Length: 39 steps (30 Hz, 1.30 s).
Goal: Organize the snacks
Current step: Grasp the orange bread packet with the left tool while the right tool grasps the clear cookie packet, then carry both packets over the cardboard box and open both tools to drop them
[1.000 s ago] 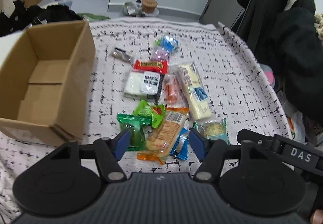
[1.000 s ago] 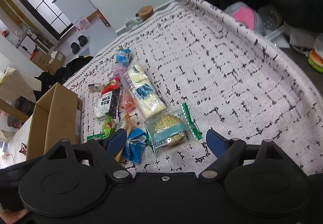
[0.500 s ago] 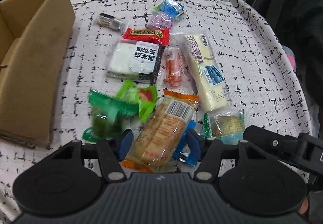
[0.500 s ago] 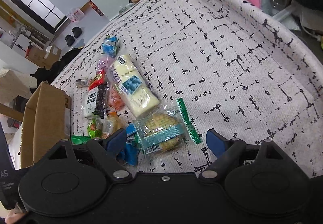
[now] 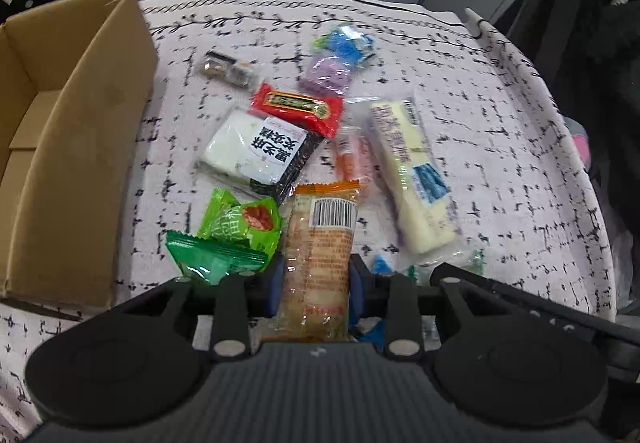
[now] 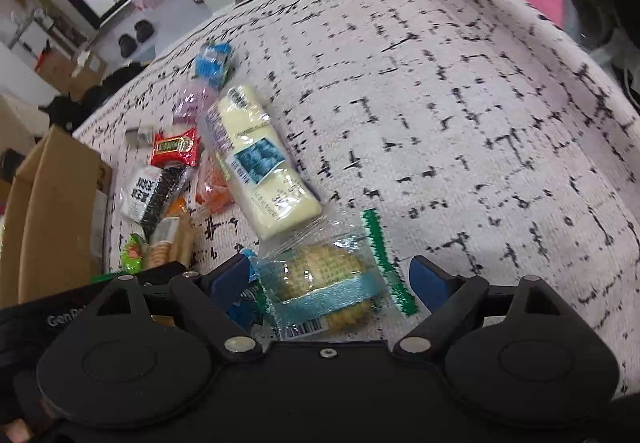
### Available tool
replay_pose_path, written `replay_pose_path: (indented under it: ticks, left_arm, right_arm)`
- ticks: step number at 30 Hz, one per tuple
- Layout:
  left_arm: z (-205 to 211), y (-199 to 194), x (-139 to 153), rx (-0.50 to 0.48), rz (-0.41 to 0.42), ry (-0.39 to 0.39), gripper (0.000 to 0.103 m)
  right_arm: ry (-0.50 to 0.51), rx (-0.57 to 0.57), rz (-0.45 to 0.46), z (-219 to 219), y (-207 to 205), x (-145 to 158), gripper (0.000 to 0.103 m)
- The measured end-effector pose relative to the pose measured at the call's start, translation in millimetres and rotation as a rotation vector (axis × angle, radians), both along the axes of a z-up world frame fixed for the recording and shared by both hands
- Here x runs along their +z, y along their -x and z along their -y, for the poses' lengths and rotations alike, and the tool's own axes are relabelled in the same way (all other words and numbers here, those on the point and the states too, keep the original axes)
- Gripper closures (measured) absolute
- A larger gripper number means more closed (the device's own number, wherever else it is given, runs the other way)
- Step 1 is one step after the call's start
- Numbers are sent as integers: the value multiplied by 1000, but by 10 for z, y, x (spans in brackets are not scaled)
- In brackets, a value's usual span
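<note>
White black-flecked cloth [image 5: 500,147] with snack pile | left gripper [image 5: 316,281] jaws just closed, clamped on orange cracker pack [image 5: 318,255] | right gripper [image 6: 332,279] spread wide around cookie packet [image 6: 324,279], not touching | cardboard box [image 5: 80,147] left of pile

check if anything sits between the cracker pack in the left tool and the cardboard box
Two green snack packets lie on the cloth between the orange cracker pack, gripped by the left tool, and the cardboard box. Lifting the pack would clear them.
</note>
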<state>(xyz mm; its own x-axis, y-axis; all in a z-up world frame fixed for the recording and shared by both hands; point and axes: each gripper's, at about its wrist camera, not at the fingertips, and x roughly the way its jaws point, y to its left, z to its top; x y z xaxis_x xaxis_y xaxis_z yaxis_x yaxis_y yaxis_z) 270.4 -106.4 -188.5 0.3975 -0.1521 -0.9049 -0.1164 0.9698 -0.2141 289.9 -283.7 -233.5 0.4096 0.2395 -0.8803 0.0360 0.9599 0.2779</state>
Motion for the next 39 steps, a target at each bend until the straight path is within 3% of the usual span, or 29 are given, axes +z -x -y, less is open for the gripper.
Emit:
replay_pose_path:
  ticks: [3, 7, 14, 26, 32, 39]
  left_arm:
    - [-69, 11, -9, 21, -8, -4, 71]
    - [-109, 34, 45, 31, -11, 1, 71]
    - [-18, -12, 296, 7, 21, -2, 71]
    - [-44, -14, 909, -16, 151, -16, 71]
    - [-241, 22, 1153, 17, 198, -6, 71]
    - [-577, 129, 1224, 44, 220, 21, 71]
  right_arm:
    - [27, 13, -6, -49, -2, -36, 37]
    - [10, 11, 13, -24, 56, 21, 53]
    - [-34, -12, 98, 51, 218, 255, 55]
    - [-87, -11, 213, 25, 415, 641, 56]
    - [-110, -5, 251, -70, 483, 826, 56]
    - [-118, 10, 283, -275, 529, 995, 55]
